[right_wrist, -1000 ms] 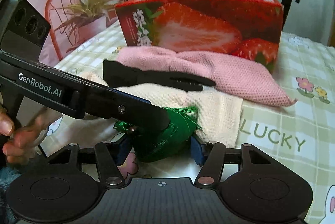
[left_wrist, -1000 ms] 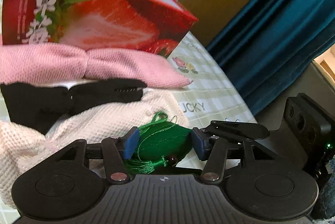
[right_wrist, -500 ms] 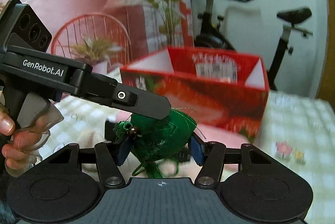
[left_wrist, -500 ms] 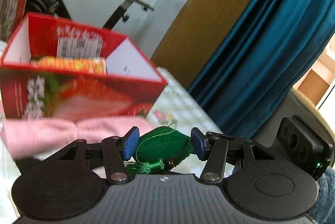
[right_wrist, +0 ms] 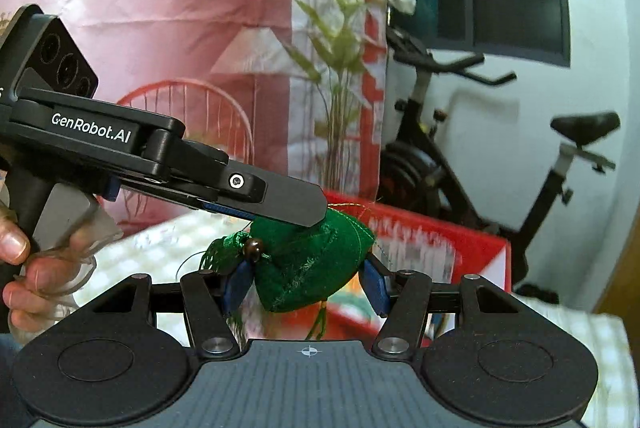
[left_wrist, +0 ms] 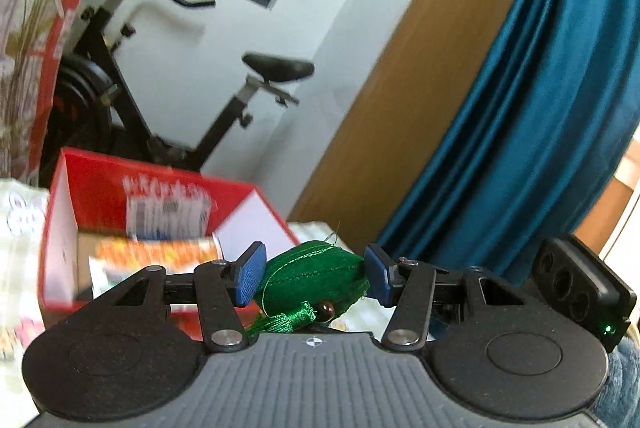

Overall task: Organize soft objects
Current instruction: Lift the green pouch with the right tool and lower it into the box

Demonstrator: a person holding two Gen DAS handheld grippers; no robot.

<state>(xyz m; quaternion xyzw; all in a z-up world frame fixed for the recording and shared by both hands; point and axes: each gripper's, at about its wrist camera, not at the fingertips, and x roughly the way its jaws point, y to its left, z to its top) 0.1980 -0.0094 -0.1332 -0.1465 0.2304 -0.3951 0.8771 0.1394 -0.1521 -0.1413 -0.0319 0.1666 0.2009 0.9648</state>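
A green fabric pouch (left_wrist: 316, 278) with a tassel and a brown bead hangs in the air, held from two sides. My left gripper (left_wrist: 314, 274) is shut on it, with a blue pad against each flank. My right gripper (right_wrist: 308, 280) is shut on the same pouch (right_wrist: 316, 268). In the right wrist view one left finger (right_wrist: 280, 195) lies across the pouch's top, and a person's hand (right_wrist: 24, 260) grips that tool's handle. Behind and below the pouch stands the red strawberry box (left_wrist: 160, 187), open at the top. The right gripper's body (left_wrist: 584, 288) shows at the right edge.
An orange-printed packet (left_wrist: 156, 252) lies inside the box. The checked tablecloth (right_wrist: 600, 340) spreads around it. An exercise bike (right_wrist: 460, 147) stands behind the table against the white wall, a teal curtain (left_wrist: 540, 127) at the right, a pink backdrop with a plant (right_wrist: 336, 39) at the left.
Both grippers have risen together with the green pouch and tilted up. The pink and cream towels have dropped out of view, and the box's open top and the room behind now show.
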